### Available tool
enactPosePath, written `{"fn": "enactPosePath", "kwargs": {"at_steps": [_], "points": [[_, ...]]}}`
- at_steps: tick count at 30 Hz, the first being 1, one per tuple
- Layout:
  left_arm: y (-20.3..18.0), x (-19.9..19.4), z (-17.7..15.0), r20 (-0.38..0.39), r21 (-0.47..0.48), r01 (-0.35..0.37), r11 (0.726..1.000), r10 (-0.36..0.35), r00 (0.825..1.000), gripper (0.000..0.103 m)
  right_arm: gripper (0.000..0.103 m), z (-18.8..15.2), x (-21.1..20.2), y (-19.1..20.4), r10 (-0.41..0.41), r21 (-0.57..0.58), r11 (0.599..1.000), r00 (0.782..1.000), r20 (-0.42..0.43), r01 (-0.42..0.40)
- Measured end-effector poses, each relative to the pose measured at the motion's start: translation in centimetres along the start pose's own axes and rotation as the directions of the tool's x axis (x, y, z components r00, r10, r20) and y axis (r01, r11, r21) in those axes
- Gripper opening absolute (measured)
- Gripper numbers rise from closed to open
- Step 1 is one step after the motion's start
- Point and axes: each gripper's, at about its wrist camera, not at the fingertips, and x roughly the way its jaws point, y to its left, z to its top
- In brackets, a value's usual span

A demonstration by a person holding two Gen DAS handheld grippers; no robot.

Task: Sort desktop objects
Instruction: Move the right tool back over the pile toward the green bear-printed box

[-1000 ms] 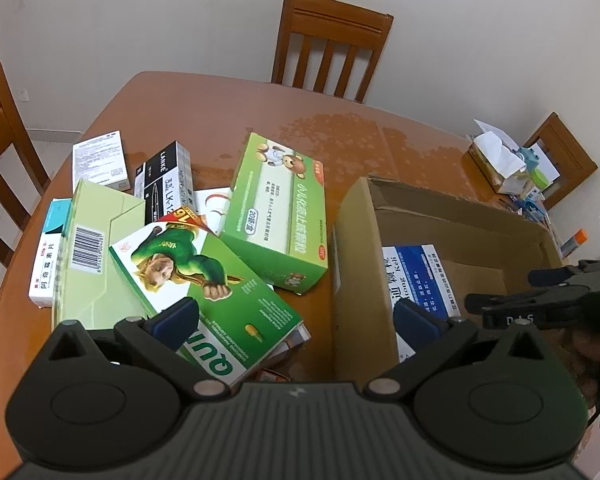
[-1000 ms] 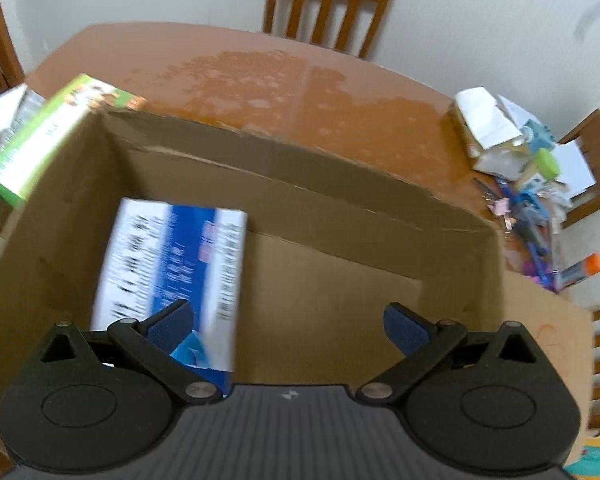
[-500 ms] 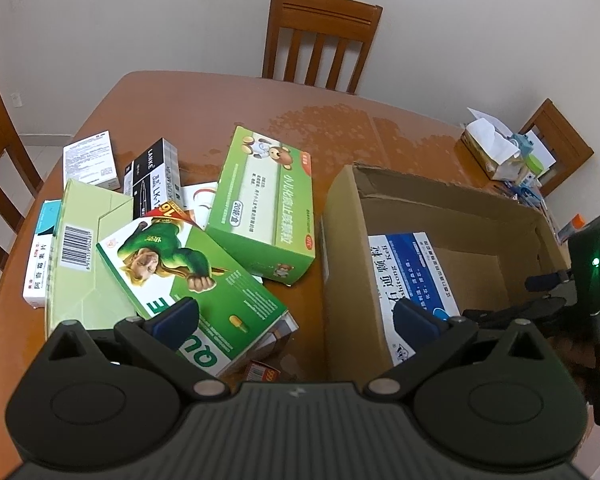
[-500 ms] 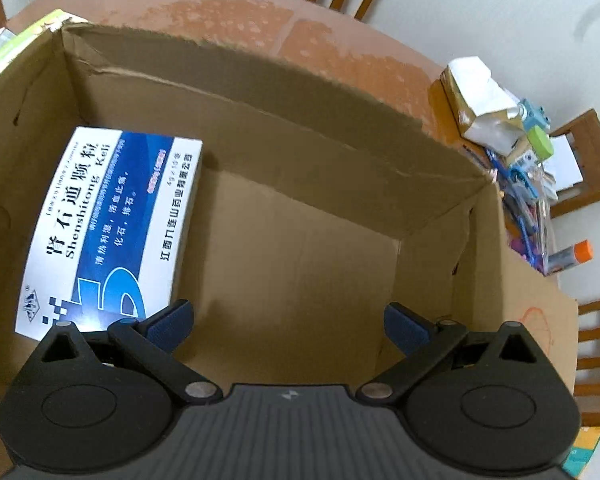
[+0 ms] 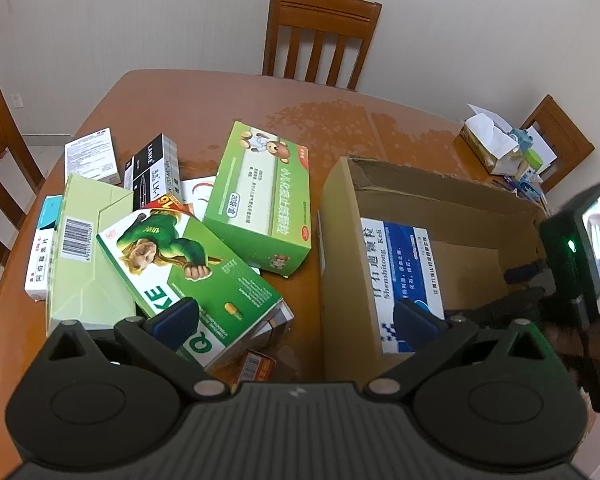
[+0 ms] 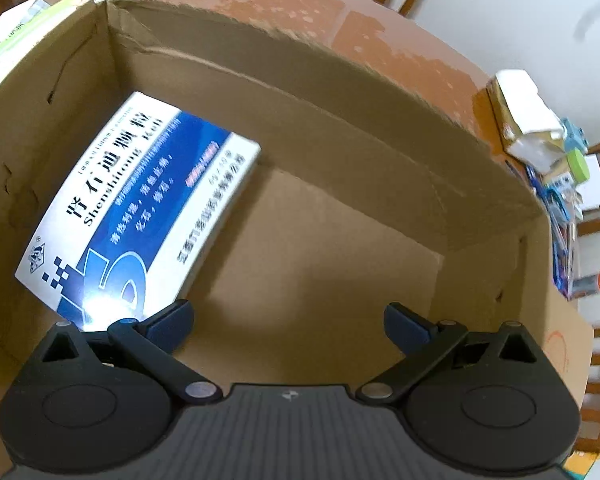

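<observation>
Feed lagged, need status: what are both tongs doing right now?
Left tongs: open, holding nothing, above the green box.
Right tongs: open, empty, over the carton; blue box lies inside.

The left hand-held gripper (image 5: 296, 316) is hovering with jaws wide apart above the table (image 5: 220, 96). Green medicine boxes (image 5: 260, 196) are lying piled beside a cardboard box (image 5: 440, 188) that is holding a blue-and-white box (image 5: 400, 256).

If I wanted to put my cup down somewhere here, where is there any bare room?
The far half of the table, between the wooden chair and the bear box, is bare. Inside the cardboard box, the floor right of the blue-and-white box is free. The pile around the green cartoon box is crowded, as is the corner by the tissue box.
</observation>
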Motion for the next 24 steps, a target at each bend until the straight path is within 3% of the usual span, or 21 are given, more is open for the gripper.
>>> {"fn": "enactPosePath", "kwargs": {"at_steps": [8, 12, 18, 24], "points": [[0.6, -0.7, -0.7, 0.002, -0.02, -0.022, 1.0, 0.022, 1.0, 0.103, 0.103, 1.3, 0.8, 0.2, 0.023, 0.008, 1.0, 1.0, 0.001, -0.023], [1.1, -1.2, -1.1, 0.004, -0.034, -0.042, 0.999, 0.042, 0.999, 0.103, 0.103, 1.3, 1.0, -0.8, 0.013, 0.07, 0.997, 0.999, 0.029, -0.015], [1.6, -2.2, -1.9, 0.004, -0.053, -0.07, 0.996, 0.07, 0.998, 0.103, 0.103, 1.4, 0.7, -1.4, 0.025, 0.055, 0.998, 0.998, 0.065, -0.028], [2.2, -4.1, -3.4, 0.01, -0.091, -0.112, 0.99, 0.113, 0.993, 0.103, 0.103, 0.2, -5.0, -2.7, 0.072, 0.091, 0.991, 0.963, 0.26, -0.099]]}}
